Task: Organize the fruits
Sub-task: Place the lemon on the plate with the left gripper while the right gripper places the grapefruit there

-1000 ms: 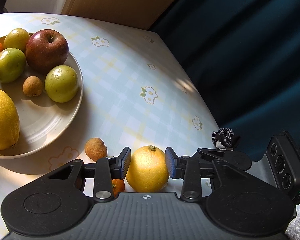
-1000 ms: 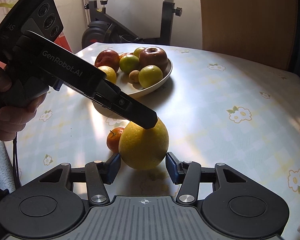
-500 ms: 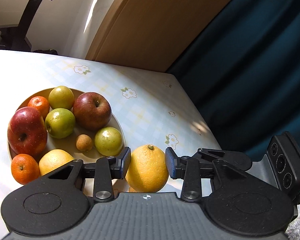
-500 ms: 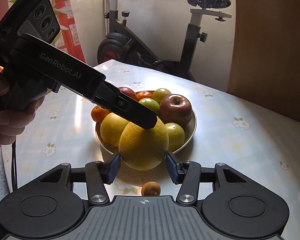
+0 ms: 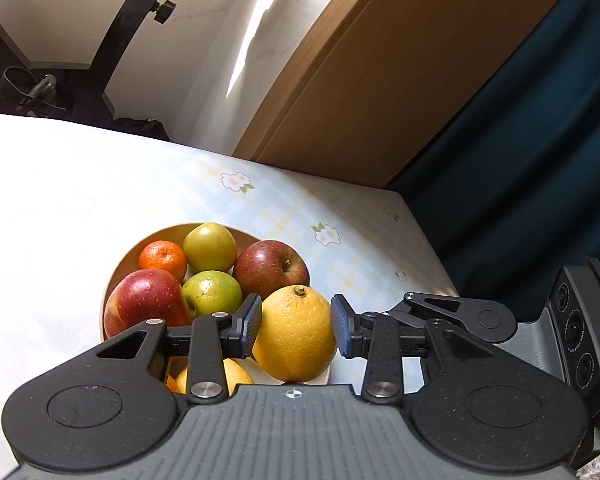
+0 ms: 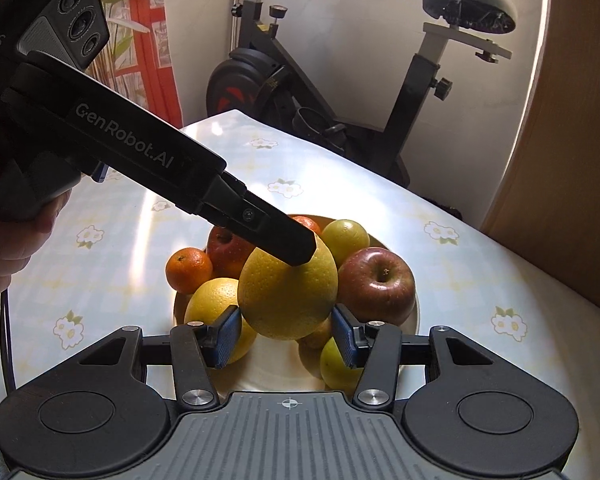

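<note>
A large yellow orange is pinched between the pads of my left gripper, above the near right edge of a cream bowl. My right gripper is shut on the same orange from another side. One finger of the left gripper lies across the top of the orange. The bowl holds a dark red apple, a red apple, green fruits, mandarins and another yellow orange.
The bowl stands on a table with a pale flowered cloth. An exercise bike stands beyond the table's far edge. A wooden panel and a dark blue curtain are to the right. A person's hand grips the left gripper's handle.
Both grippers have lifted the yellow orange off the table and carried it over to the bowl. The small fruits left on the table have dropped out of view.
</note>
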Demonstrator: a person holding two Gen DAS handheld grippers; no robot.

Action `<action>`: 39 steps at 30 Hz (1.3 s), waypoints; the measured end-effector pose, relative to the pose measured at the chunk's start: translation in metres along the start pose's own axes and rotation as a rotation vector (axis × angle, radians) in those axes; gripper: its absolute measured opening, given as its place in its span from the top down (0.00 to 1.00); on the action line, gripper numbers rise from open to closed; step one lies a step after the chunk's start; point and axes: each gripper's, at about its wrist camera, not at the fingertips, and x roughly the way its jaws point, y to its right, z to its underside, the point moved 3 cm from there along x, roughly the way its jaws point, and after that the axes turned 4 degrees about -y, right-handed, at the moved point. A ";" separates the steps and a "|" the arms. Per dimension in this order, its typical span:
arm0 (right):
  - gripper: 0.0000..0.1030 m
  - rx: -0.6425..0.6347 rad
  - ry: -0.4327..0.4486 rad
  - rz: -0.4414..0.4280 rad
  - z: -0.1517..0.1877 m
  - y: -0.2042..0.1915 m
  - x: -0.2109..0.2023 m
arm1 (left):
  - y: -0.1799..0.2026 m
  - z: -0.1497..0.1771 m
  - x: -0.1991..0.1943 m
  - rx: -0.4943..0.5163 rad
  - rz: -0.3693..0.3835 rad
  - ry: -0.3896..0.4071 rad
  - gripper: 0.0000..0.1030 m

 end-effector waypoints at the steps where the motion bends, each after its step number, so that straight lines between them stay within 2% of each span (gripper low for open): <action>1: 0.55 -0.006 -0.002 0.001 -0.001 -0.001 0.002 | -0.002 -0.001 0.000 -0.006 -0.007 0.003 0.61; 7: 0.56 -0.019 0.019 0.017 -0.014 -0.007 0.012 | -0.019 0.002 -0.005 -0.031 -0.043 -0.008 0.63; 13: 0.56 -0.053 0.010 0.028 -0.020 -0.016 0.019 | -0.029 0.001 -0.015 -0.078 -0.061 0.035 0.63; 18: 0.55 -0.020 0.031 0.030 -0.020 -0.016 0.019 | -0.032 -0.002 -0.023 -0.096 -0.085 0.075 0.63; 23: 0.55 -0.015 0.012 0.031 -0.017 -0.015 0.020 | -0.035 -0.003 -0.023 -0.102 -0.129 0.095 0.63; 39: 0.53 0.032 0.032 0.077 0.003 -0.004 -0.004 | -0.012 0.013 -0.041 -0.013 -0.201 0.120 0.63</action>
